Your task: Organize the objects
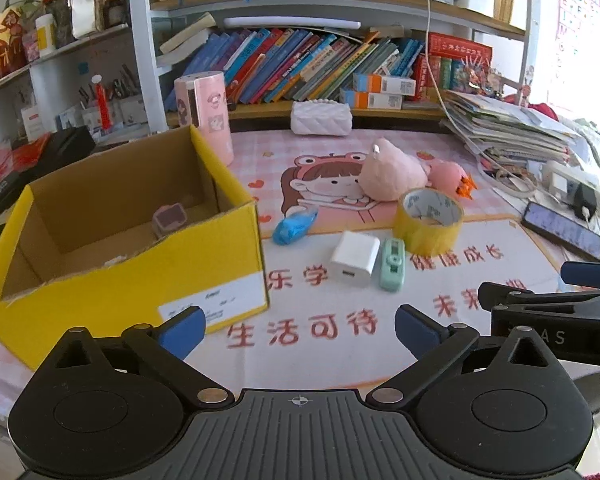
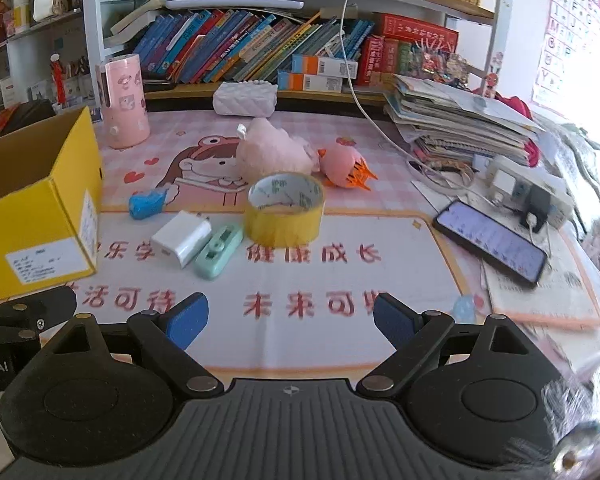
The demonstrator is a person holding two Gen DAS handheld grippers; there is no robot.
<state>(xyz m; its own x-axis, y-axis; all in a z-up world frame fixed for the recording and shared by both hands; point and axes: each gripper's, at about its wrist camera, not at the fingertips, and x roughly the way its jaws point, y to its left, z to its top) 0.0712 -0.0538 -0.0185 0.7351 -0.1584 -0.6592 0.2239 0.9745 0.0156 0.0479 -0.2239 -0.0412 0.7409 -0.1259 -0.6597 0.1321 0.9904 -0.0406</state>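
Objects are scattered beside the yellow box: white charger touching mint corrector, tape roll just behind. Left gripper and right gripper are held wide, gripping nothing.

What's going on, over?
Both tongs, left and right, open, empty. Yellow box holds a few small things; charger, tape roll still on the mat. Path clear.

My left gripper and right gripper, black linkage arms, silver rivets, ribbed grey base, blue fingertip pads, white crosshair mark, white lettering
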